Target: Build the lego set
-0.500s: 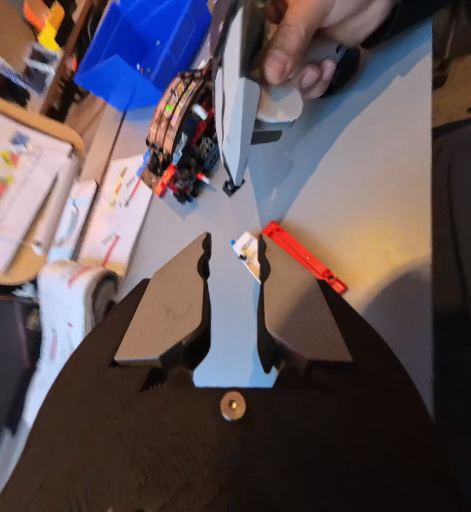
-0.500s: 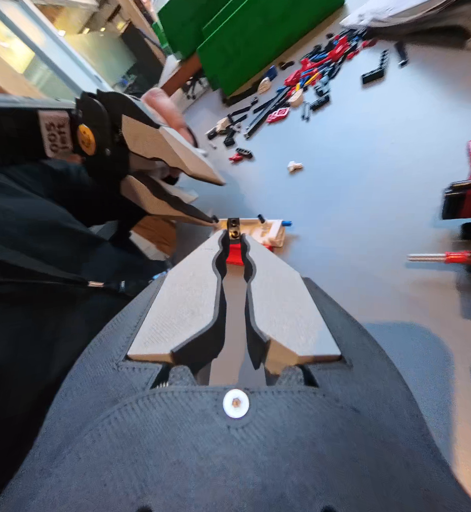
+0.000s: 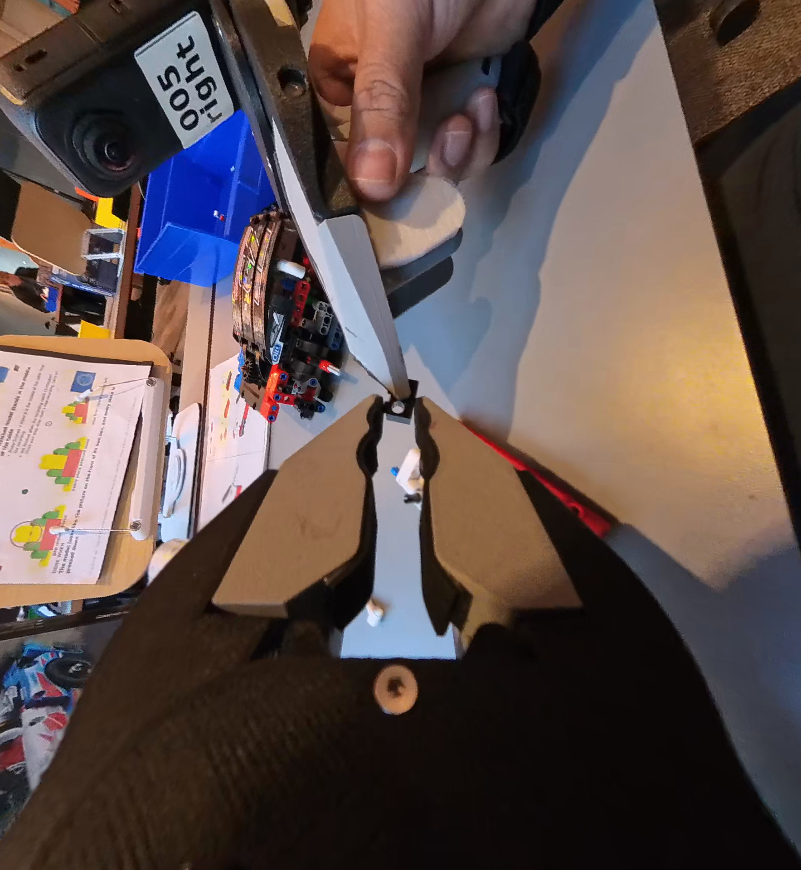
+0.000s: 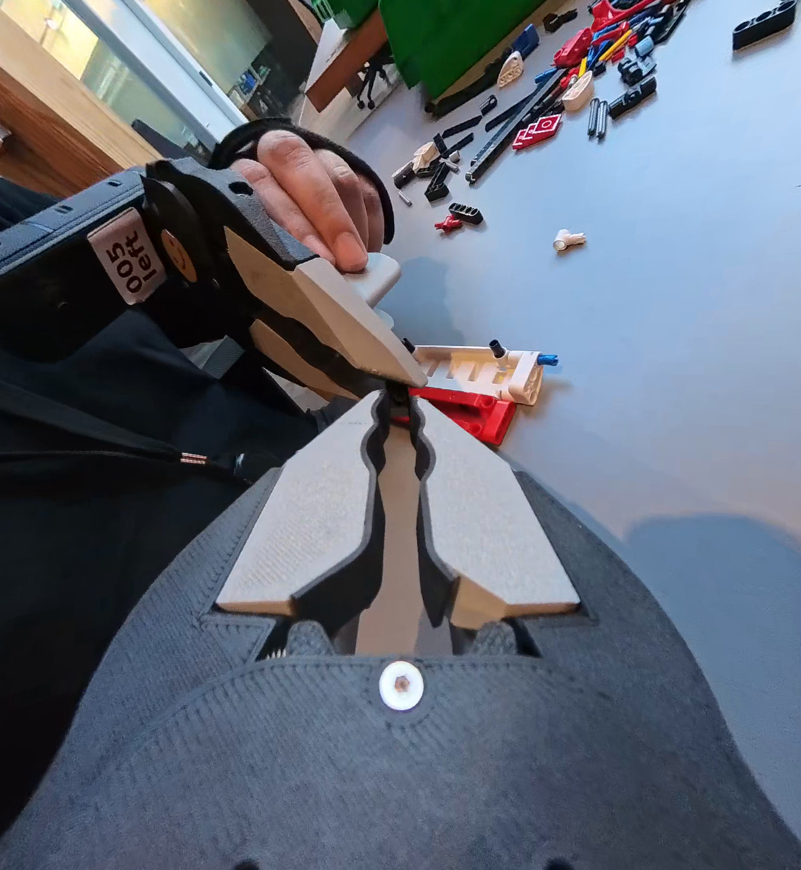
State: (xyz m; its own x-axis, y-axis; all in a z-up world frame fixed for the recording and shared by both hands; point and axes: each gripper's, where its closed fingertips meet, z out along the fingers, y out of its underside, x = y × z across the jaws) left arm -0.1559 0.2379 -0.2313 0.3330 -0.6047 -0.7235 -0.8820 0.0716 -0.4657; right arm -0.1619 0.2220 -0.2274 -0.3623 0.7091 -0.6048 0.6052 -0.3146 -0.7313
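1. Fingertips of my left gripper [image 3: 399, 408] pinch a small black square lego piece [image 3: 401, 411] above the grey tabletop [image 3: 601, 376].
2. My right gripper [image 4: 397, 396] is narrowed onto the same piece [image 4: 396, 394], tip to tip.
3. White slotted beam [image 4: 478, 372] and flat red beam [image 4: 473, 414] lie just beyond.

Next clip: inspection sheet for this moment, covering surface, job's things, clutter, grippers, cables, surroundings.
Surface: grey table, mostly bare nearby.
Job's things: small black piece held at both grippers' tips; white beam on red beam; partly built model; loose parts pile.
Clutter: instruction sheets; blue bin.
Grippers: left gripper and right gripper both shut on the piece.
Cables: nothing seen.
Surroundings: green panels, windows.
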